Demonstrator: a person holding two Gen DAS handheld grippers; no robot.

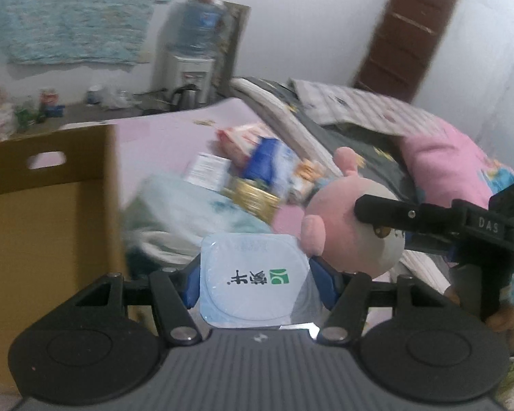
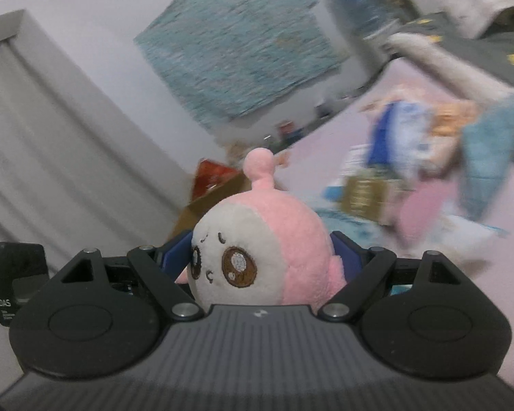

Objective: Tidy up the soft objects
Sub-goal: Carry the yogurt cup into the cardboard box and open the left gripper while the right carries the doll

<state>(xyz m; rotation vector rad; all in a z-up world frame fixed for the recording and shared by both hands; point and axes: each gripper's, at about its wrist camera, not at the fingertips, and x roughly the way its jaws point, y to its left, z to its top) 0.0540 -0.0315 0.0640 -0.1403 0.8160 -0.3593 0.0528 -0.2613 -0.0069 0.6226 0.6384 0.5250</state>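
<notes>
Left tool [image 1: 255, 282] grips yogurt cup [image 1: 253, 281]; right tool [image 2: 264, 257] clamps plush toy [image 2: 257, 250]; cardboard box [image 1: 48, 212] clear only left view.

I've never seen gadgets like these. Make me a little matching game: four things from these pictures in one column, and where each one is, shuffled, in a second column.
Things:
1. yogurt cup
2. pink plush toy
3. cardboard box
4. water dispenser

Places:
A. against the far wall
B. between the fingers of the right gripper
C. open, at the left of the left wrist view
D. between the fingers of the left gripper

Pairs: 1-D, 2-B, 3-C, 4-A
</notes>
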